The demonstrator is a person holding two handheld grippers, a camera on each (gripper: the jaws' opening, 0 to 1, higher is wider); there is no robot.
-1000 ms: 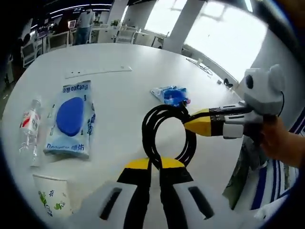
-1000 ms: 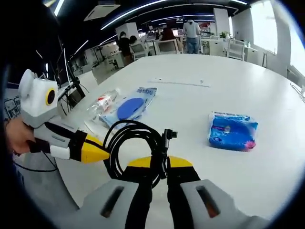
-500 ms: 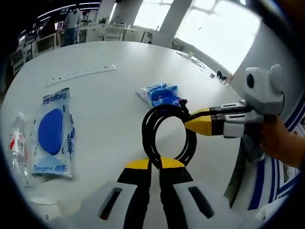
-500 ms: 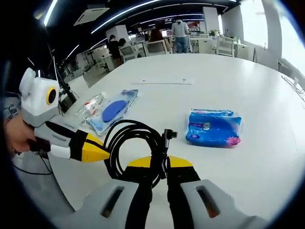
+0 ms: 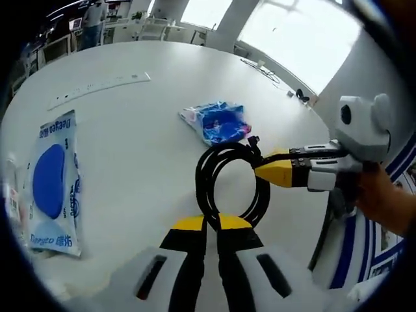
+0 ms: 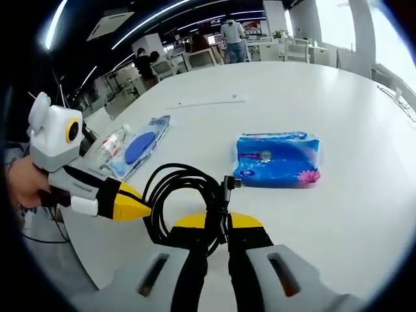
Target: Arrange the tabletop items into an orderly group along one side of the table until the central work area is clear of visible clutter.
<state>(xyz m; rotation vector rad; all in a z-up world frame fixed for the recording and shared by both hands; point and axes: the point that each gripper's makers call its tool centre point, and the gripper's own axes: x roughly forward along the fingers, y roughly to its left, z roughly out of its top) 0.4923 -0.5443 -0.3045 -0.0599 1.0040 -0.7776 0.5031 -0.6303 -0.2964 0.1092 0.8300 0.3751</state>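
A black coiled cable (image 5: 202,185) hangs above the white table (image 5: 136,149), held from two sides. My left gripper (image 5: 209,222) is shut on the coil's lower edge. My right gripper (image 5: 261,171) comes in from the right, shut on the coil's side near the plug. In the right gripper view the cable (image 6: 185,170) rises from my right gripper (image 6: 218,221), and the left gripper (image 6: 144,209) pinches it from the left. A blue tissue pack (image 5: 218,121) (image 6: 279,158) lies just beyond the coil. A blue-and-white pouch (image 5: 52,185) (image 6: 140,146) lies further left.
A clear bottle with a red label (image 6: 110,144) lies beside the pouch. A long white strip (image 5: 97,90) (image 6: 208,103) sits far across the table. The table edge (image 5: 318,214) runs close on the right. Chairs and people (image 6: 231,39) stand in the background.
Both views have swung toward the tissue pack, which now looks nearer. The paper cup and most of the bottle have slid out of the left gripper view. Both grips on the cable hold.
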